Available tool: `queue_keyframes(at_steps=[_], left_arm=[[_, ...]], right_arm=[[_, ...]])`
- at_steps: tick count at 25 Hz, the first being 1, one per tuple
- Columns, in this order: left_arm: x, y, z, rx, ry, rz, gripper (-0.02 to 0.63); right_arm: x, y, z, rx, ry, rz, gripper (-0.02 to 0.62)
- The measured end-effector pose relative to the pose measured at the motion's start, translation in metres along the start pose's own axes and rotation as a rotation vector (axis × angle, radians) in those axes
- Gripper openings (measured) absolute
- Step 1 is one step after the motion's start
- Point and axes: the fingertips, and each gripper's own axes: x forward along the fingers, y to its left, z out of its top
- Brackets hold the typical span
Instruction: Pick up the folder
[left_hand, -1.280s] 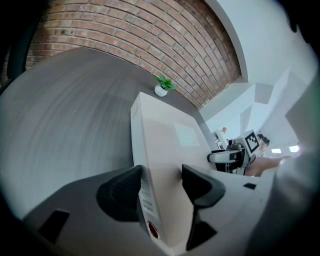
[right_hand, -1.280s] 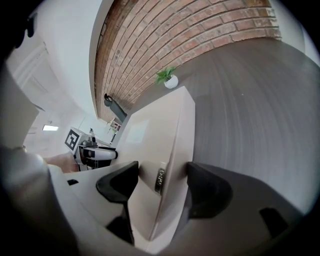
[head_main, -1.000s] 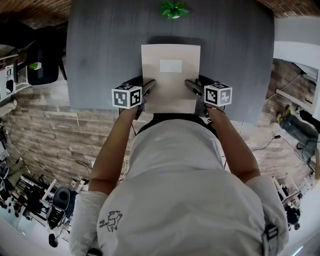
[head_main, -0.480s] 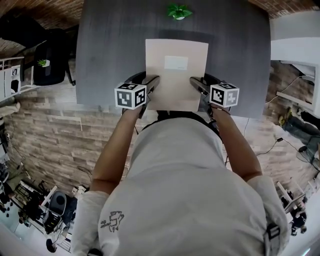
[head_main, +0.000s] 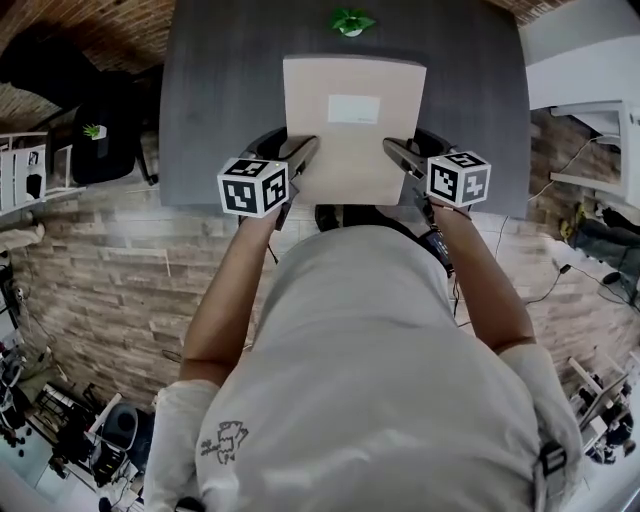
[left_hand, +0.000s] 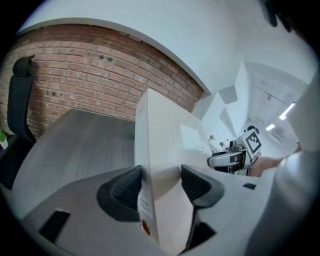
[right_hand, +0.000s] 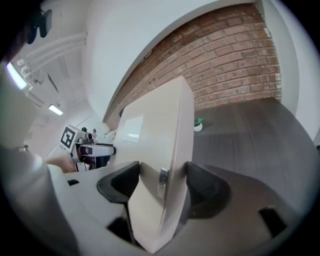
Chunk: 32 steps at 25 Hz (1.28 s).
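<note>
A beige box folder (head_main: 350, 140) with a white label hangs above the grey table (head_main: 220, 90), held between both grippers. My left gripper (head_main: 303, 160) is shut on the folder's left edge, my right gripper (head_main: 397, 158) on its right edge. In the left gripper view the folder (left_hand: 160, 150) stands on edge between the two black pads, with the right gripper (left_hand: 227, 159) beyond it. The right gripper view has the folder (right_hand: 160, 155) clamped at its spine, a metal clip showing, and the left gripper (right_hand: 95, 149) at the far side.
A small green potted plant (head_main: 348, 20) stands at the table's far edge and shows in the right gripper view as well, potted plant (right_hand: 199, 125). A black office chair (head_main: 100, 130) sits left of the table. A brick wall lies behind.
Both grippers have lifted the folder off the table; it looks larger and closer to the camera, and the grippers' far ends have risen with it.
</note>
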Motion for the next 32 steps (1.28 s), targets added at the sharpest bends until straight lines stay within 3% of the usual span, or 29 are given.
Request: queue_keyframes(at_steps=[9,20,32], left_arm=[[-0.030,-0.012,0.022,0.040,-0.086,-0.004,0.258],[-0.044,-0.026,0.022,0.037,-0.124,-0.036,0.258],[-0.025,-0.075,0.019,0.046,-0.117,-0.009,0.258]], right_arm=[[-0.023,0.027,0.022,-0.071,-0.084,-0.011,0.296],[-0.045,0.041,0.020,-0.066,-0.120,-0.040,0.295],[-0.086,0.010,0.012,-0.063,-0.114,-0.031,0.295]])
